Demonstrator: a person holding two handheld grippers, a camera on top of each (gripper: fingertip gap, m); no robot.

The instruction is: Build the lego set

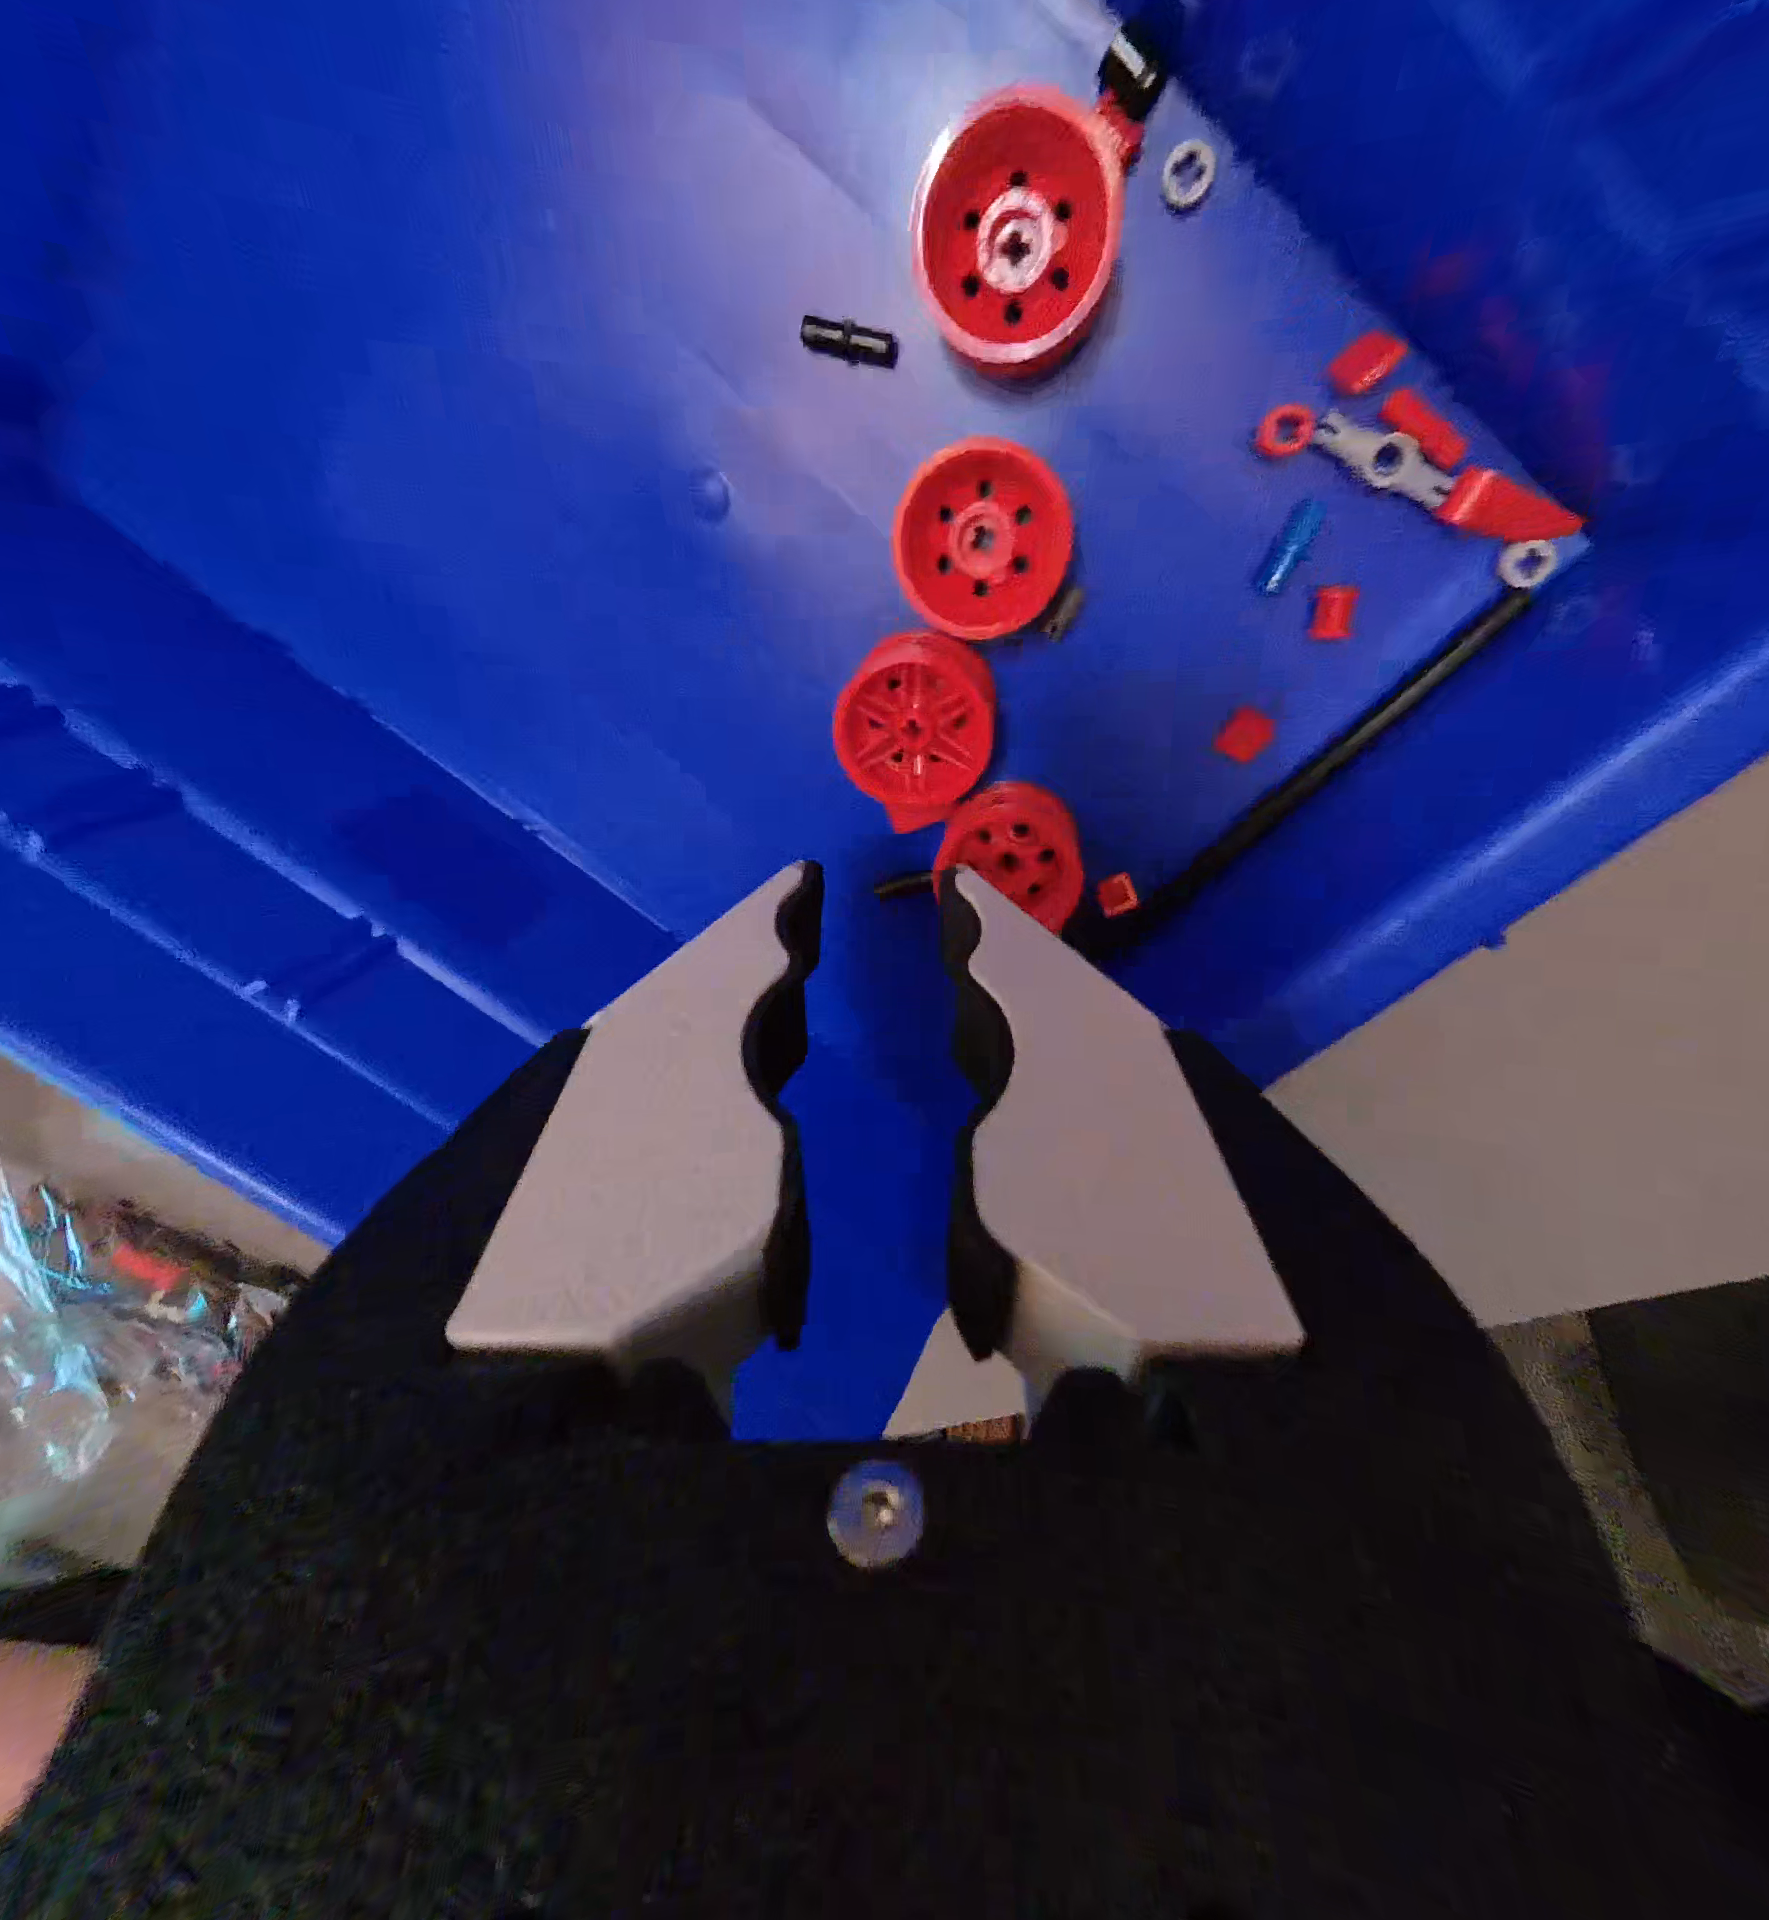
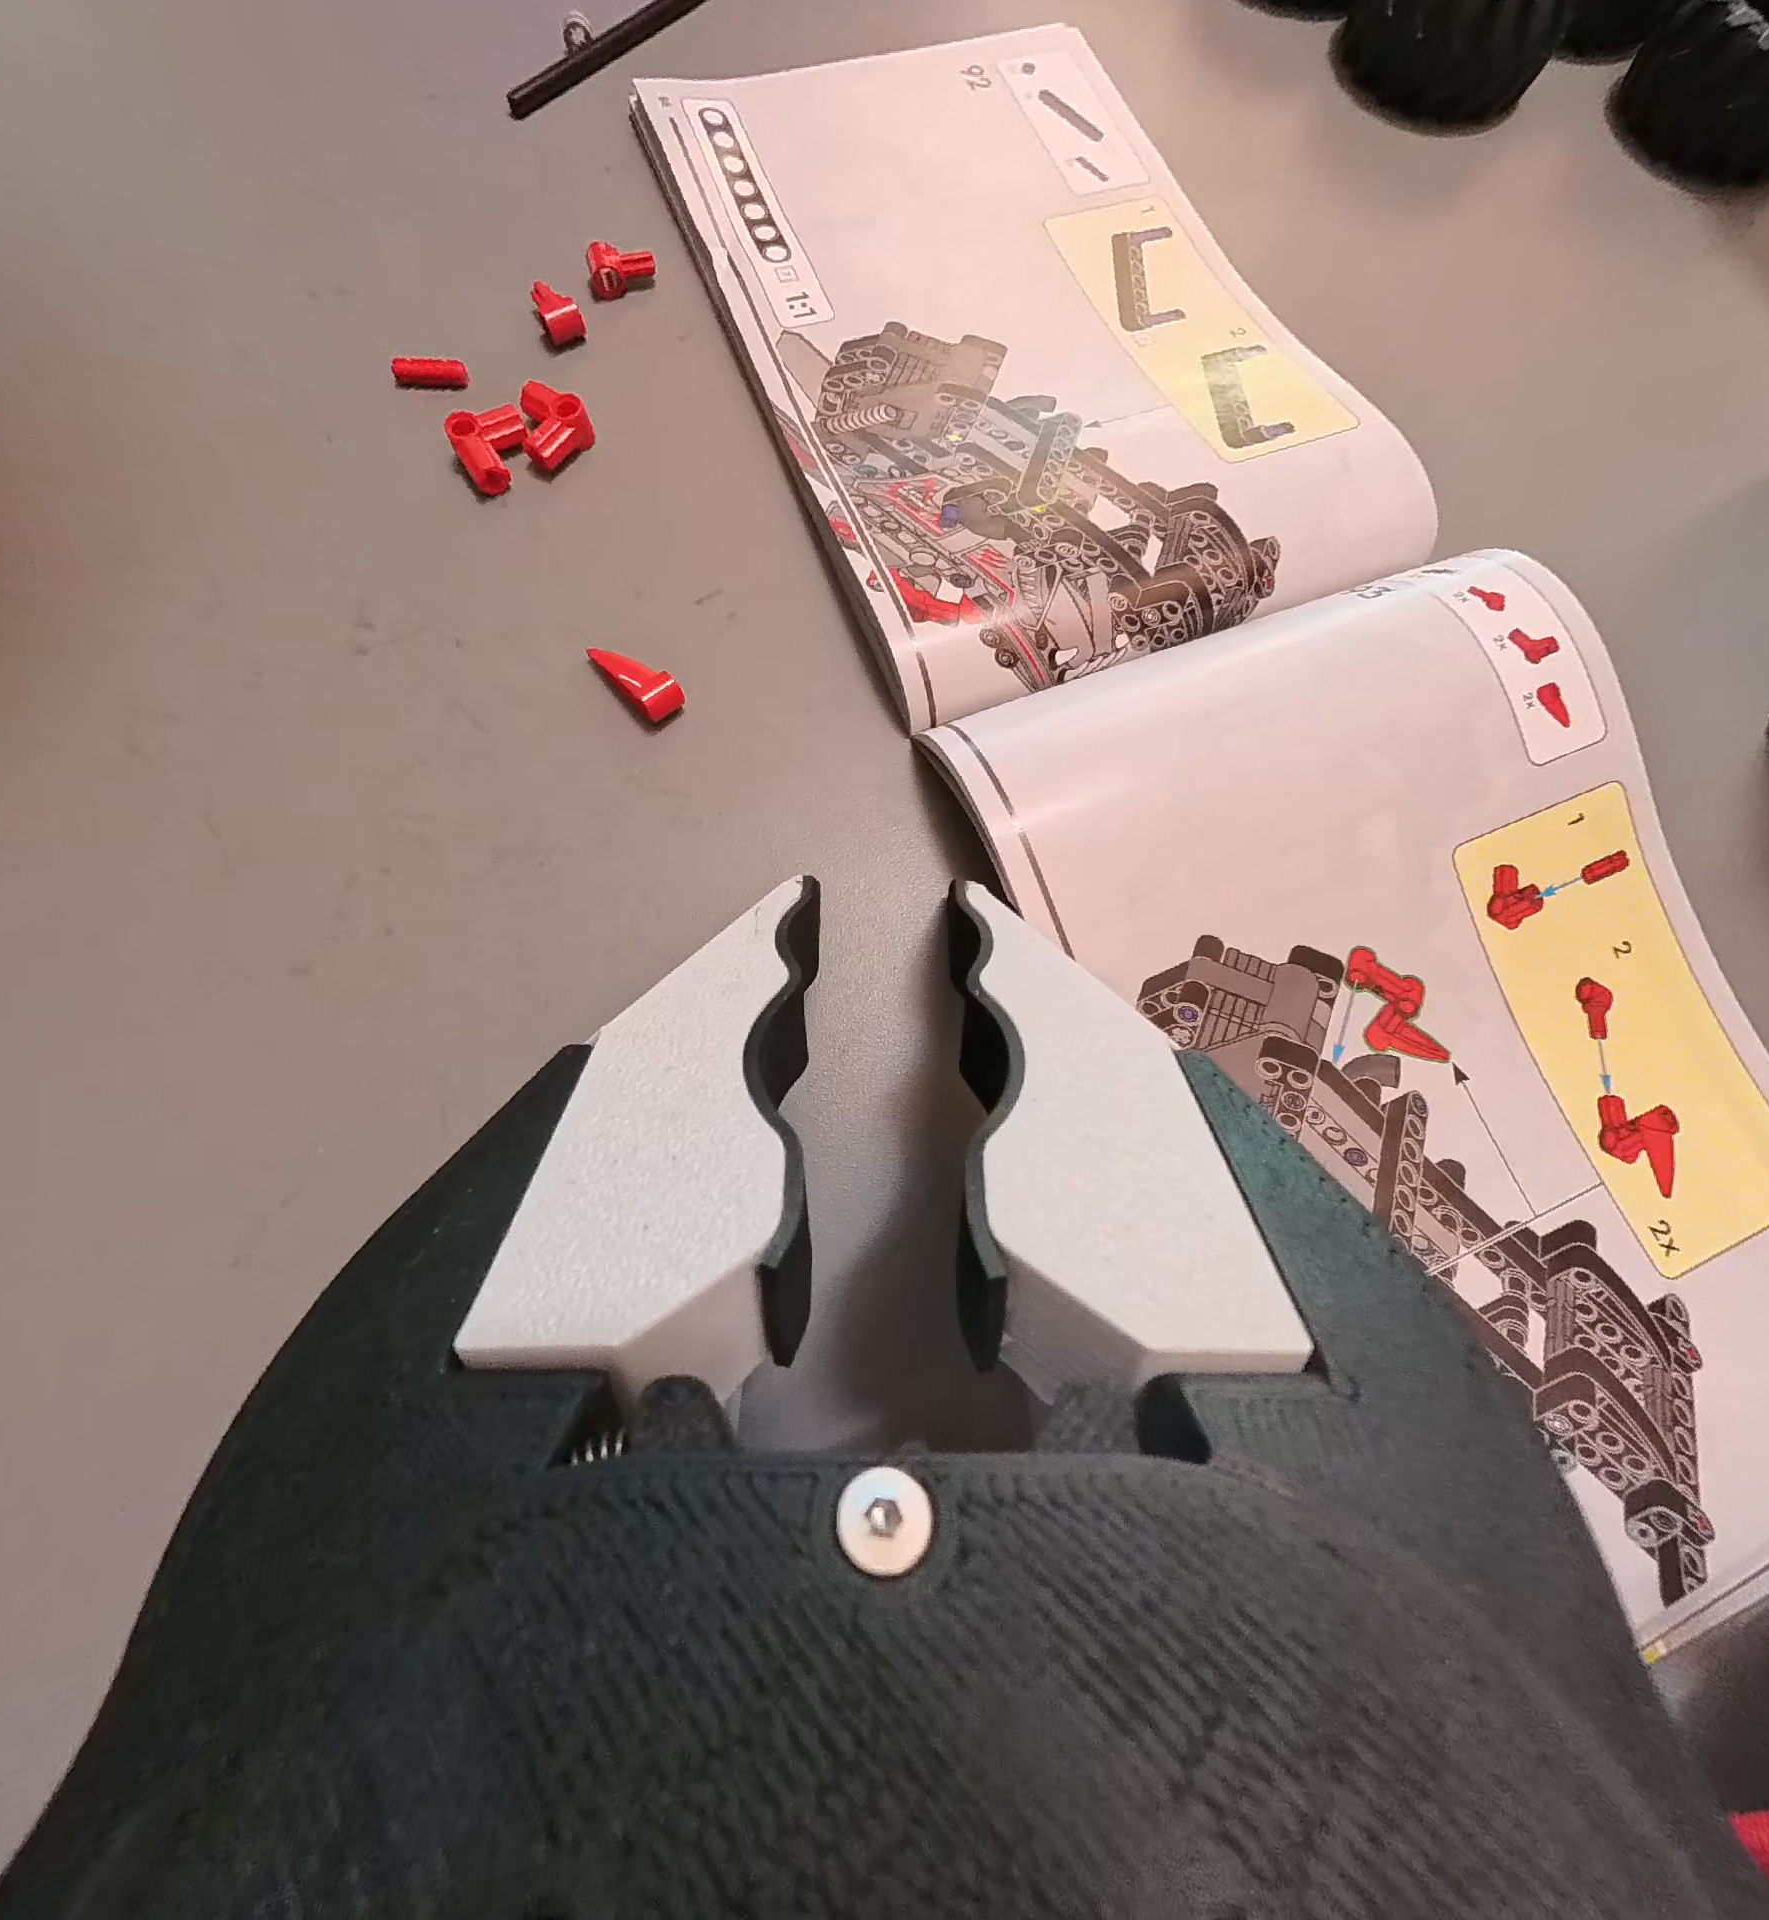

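Right gripper (image 2: 883,899): grey fingers parted, empty, above the grey tabletop (image 2: 184,831).
Left gripper (image 1: 880,883): parted, empty, over the blue plastic bin (image 1: 340,520) of red wheel hubs (image 1: 982,535).
Red curved claw-shaped piece (image 2: 639,683): ahead of the right gripper, slightly left; long axis diagonal, tip pointing far-left.
Open instruction booklet (image 2: 1171,644): ahead-right.
Risk, judged: smooth taper may slip or skid if pinched across the tip.

The left gripper (image 1: 880,883) is hanging with jaws parted over a blue bin (image 1: 340,520) that is holding four red wheels (image 1: 984,535) in a row
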